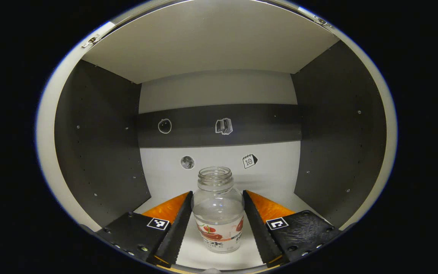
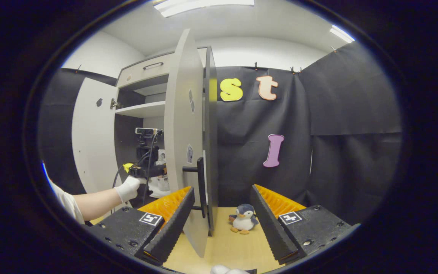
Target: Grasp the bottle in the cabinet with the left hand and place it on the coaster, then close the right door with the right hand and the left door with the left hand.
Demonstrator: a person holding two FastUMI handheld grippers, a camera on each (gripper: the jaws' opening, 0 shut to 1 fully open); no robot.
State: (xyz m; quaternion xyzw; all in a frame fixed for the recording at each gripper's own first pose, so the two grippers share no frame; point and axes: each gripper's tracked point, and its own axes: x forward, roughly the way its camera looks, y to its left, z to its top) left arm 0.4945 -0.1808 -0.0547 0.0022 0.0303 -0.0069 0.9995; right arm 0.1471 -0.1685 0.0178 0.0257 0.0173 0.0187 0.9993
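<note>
Your left tool (image 1: 218,213) is spread wide, with the bottle (image 1: 218,211) standing between its fingers on the cabinet floor (image 1: 280,182), not squeezed yet. It has no cap and looks slippery. Squeeze crooked and it may tip. Your right tool (image 2: 222,217) waits spread too.

Clear, glossy plastic bottle (image 1: 218,211) with a printed paper-like label, on a smooth matt white cabinet floor (image 1: 219,255). Matt dark side panels (image 1: 101,152) either side of the bottle, dotted with small metal screw heads. Smooth matt grey right door (image 2: 183,125), matt dark handle (image 2: 200,186). Beyond the door, soft plush penguin (image 2: 244,219) on pale wood-look tabletop (image 2: 234,247). White cloth glove (image 2: 128,188).
</note>
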